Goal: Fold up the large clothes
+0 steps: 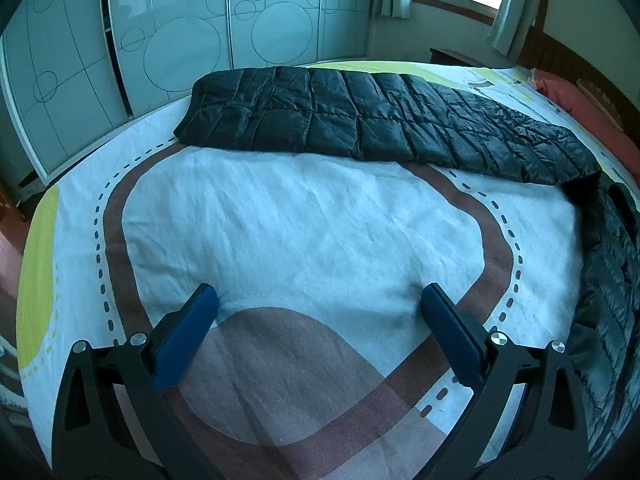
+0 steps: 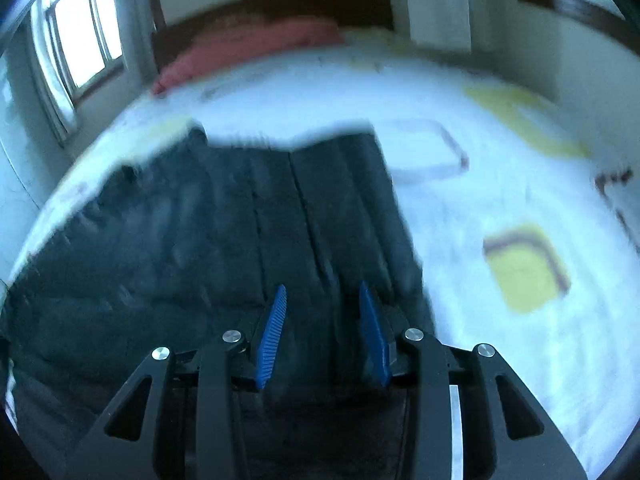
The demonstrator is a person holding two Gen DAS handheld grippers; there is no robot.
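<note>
The black quilted coat [image 1: 360,120] lies in a long band across the far side of the bed [image 1: 304,216], one end trailing toward my right. For the next fold, I should take an edge squarely and catch every layer. My left gripper [image 1: 320,300] is angled down over bare sheet, jaws wide, empty. My right gripper [image 2: 323,300] hangs over the coat, jaws narrowly parted; through the blur, apparently nothing is clamped.
</note>
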